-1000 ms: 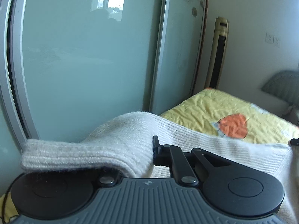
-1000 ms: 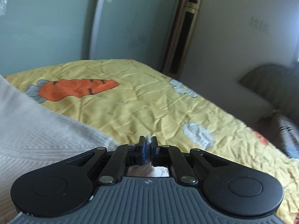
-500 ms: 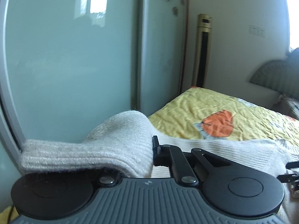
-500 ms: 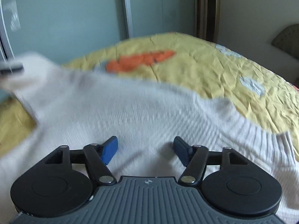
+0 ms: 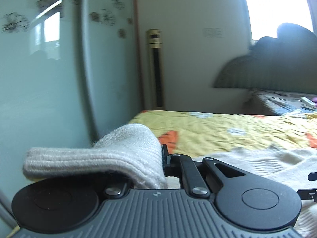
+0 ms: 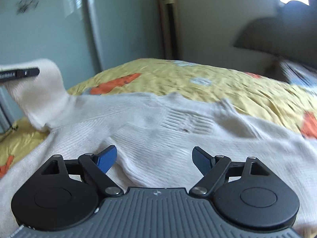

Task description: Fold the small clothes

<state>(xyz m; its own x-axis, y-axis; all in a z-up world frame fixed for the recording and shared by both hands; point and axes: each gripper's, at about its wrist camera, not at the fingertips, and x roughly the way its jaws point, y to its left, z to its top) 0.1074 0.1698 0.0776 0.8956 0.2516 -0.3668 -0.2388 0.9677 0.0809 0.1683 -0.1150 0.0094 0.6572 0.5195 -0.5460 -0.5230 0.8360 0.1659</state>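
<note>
While our left gripper (image 5: 165,158) is closed, it has a ribbed cuff of the cream knitted sweater (image 5: 111,158) pinched between its fingers, and the cuff drapes over the left side of the tool and hides one finger. In the right wrist view we see this same left gripper (image 6: 18,73) as a dark bar at the left edge, holding the sleeve (image 6: 41,93) lifted above the bed. Our right gripper (image 6: 153,156) stands wide open, its two blue pads (image 6: 106,157) well apart, and it holds nothing. It hovers low over the body of the sweater (image 6: 158,130); we cannot tell if the pads touch the cloth.

The sweater lies spread on the yellow bedspread (image 6: 227,83), with the raised sleeve at the left and the rest flat, a little wrinkled between the pads. The bedspread has orange carrot prints (image 6: 115,83) and small pale blue patches. Beyond the bed we see a pale green sliding wardrobe door (image 5: 39,79) with dark flower marks, then a tall gold standing unit (image 5: 155,69) in the corner against a white wall. At the right there is a dark padded headboard (image 5: 267,73) and a bright window (image 5: 277,6) above it. Both views are a little blurred.
</note>
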